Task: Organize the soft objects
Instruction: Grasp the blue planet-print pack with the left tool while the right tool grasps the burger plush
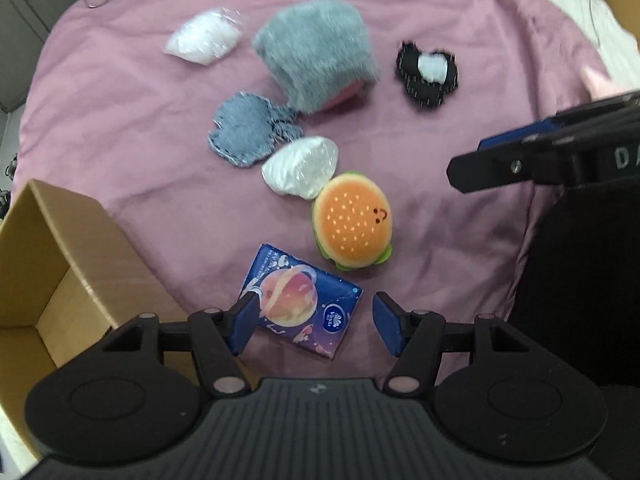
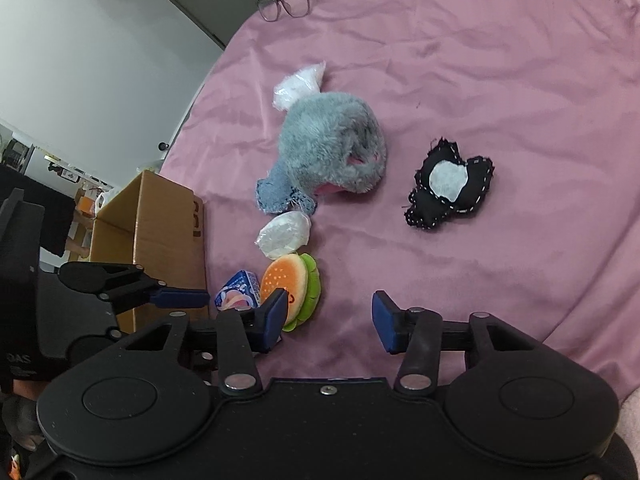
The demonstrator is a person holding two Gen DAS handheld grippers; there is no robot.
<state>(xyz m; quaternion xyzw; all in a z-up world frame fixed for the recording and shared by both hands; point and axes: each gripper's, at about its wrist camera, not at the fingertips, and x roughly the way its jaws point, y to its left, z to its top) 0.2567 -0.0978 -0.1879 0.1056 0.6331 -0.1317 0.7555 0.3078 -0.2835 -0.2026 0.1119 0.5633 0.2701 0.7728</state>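
while the pink cloth (image 2: 520, 80) runs wide and bare to the right of the black patch cushion (image 2: 450, 186), the left side is tight: cardboard box (image 1: 60, 264) stands at the cloth edge, open top, just beside the tissue pack (image 1: 300, 300). glasses (image 2: 286, 4) lie at the far edge, well apart from everything else.

left gripper (image 1: 316, 326): jaws wide apart, holding nothing; left blue pad overlaps the tissue pack's near corner in view, contact cannot be told. right gripper (image 2: 328, 322): jaws wide apart, empty, hovering over bare cloth; its left pad sits in front of the burger plush (image 2: 296, 284), touching or not unclear.

soft items form a rough line: tissue pack (blue, planet print), burger plush (orange bun, green trim, small face), touching or just beside a clear-wrapped white bundle (image 1: 300, 168), then denim patch (image 1: 248, 134), partly tucked under the grey furry plush (image 1: 320, 52) with pink showing underneath. second white bag (image 1: 204, 38) lies beyond it, left. black patch cushion, white centre, white stitching, sits apart on the right.
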